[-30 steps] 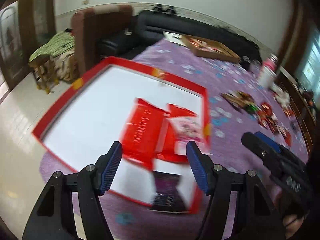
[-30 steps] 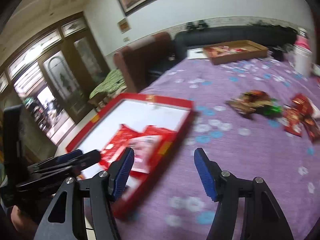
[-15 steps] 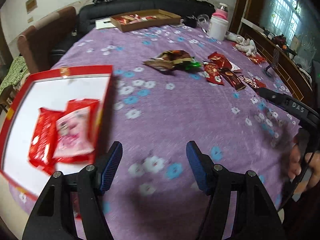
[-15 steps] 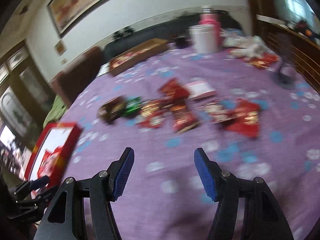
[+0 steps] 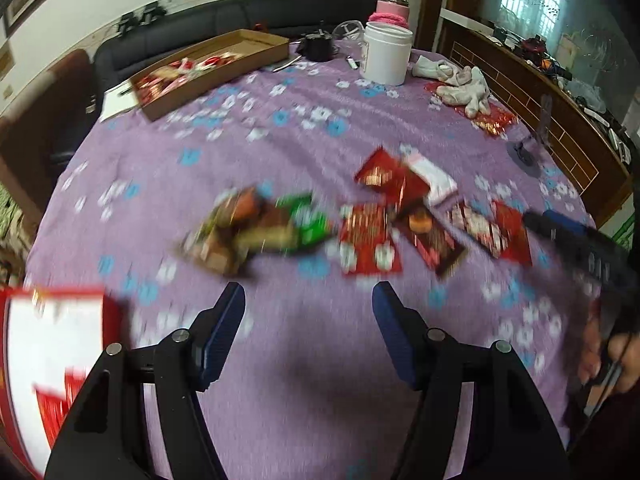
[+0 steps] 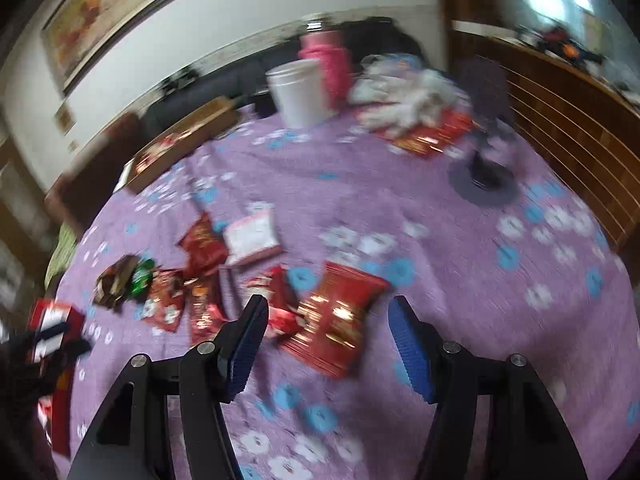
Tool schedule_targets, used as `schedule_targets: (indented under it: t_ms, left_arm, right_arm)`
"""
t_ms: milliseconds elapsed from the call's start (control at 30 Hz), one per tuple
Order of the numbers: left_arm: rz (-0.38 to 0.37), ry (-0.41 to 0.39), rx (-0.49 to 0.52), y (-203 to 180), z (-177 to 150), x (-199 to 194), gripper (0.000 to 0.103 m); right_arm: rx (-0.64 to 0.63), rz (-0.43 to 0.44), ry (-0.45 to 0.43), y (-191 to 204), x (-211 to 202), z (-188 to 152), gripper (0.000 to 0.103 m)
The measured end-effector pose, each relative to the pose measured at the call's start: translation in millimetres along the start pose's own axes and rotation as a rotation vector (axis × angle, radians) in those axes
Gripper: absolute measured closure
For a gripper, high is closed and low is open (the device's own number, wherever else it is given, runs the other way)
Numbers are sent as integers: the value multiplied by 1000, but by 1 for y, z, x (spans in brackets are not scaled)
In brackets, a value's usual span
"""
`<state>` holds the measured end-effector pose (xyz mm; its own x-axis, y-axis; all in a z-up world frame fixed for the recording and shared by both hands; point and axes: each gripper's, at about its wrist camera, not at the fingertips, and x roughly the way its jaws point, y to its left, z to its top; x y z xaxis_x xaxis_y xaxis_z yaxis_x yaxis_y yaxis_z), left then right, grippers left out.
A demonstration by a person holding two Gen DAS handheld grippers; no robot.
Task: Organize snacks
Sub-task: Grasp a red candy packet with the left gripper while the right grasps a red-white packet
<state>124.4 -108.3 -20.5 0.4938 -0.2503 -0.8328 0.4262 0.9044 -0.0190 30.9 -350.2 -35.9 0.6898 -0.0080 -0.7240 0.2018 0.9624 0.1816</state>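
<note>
Both tongs swung from red box point(image 5: 60, 360) to snacks point(image 5: 370, 236).

Bare purple cloth point(image 5: 312, 380) near edge: free passage. Scattered snack packets point(image 5: 370, 236) mid-table; white tub point(image 5: 386, 56) behind.

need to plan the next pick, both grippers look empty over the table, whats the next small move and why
Probably lower the right gripper onto the red snack packet lying just ahead between its open jaws; nothing is held, and loose packets still lie outside the red tray.
</note>
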Motion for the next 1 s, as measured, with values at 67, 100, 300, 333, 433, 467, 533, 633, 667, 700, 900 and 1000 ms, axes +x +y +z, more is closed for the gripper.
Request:
schedule_targets:
  t_ms: [67,100,300,333,433,467,533,633,667,700,900,1000]
  left_arm:
    - [-7,0,-11,2,21,10,38]
    - [-12,3,-28,3,32,15,38]
    - [-71,36,-128,-6,72,41,38]
    - [-73,45,-136,-10,76,44,38]
    - [-69,88,-169,-25,84,60,38]
    - [-57,111,-182,-30,86,66,38]
    - [-55,147,-218,-38,87,77,38]
    - [-62,203,-248,-51,85,92,38]
    - [-66,212,-256,-54,85,94,38]
    - [-73,216,-266,-57,85,96,38]
    - [-58,190,-271,-66,94,106,38]
    - [-65,202,-292,-61,90,117,38]
  right_arm:
    - [-79,4,-6,15,8,6,38]
    - [-112,4,-2,22,13,9,38]
    - [-197,35,24,38,44,17,38]
    - [-204,33,31,38,48,16,38]
    - [-213,41,66,35,61,11,38]
    - [-218,31,84,33,66,9,40]
    - [-257,1,89,31,69,5,40]
    - [-270,-18,109,27,68,4,40]
    - [-268,-17,117,24,67,4,40]
    - [-269,-19,119,22,66,3,40]
    - [-259,-22,121,18,64,2,40]
    - [-246,-21,117,16,63,2,44]
